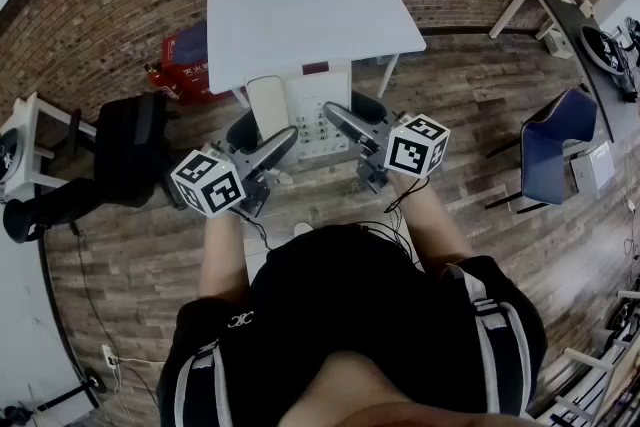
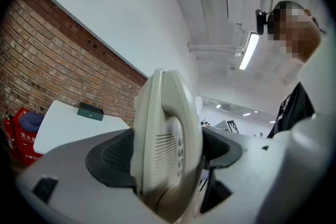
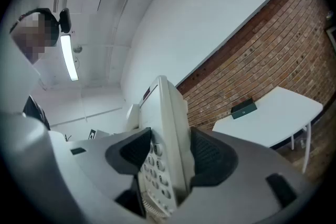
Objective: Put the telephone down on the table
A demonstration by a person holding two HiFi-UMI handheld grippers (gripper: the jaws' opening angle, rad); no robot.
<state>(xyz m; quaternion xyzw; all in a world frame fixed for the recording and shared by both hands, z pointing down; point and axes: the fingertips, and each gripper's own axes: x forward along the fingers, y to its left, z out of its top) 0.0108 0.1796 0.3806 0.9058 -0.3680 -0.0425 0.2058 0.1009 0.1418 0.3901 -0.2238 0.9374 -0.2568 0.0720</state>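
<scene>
Right now you have the telephone (image 1: 303,112) clamped between your two grippers: the left gripper (image 1: 278,145) grips its handset side and the right gripper (image 1: 343,122) its keypad side. In the left gripper view the black pads press both faces of the cream body (image 2: 165,139), and in the right gripper view the pads close on it beside the number keys (image 3: 164,136). Your forearms reach forward from your body, and both grippers lie level and angle inward toward each other, marker cubes at the rear. From the head view the telephone lies face up, its long axis running away from you, its far end toward the white table (image 1: 345,20) ahead of the jaws.
</scene>
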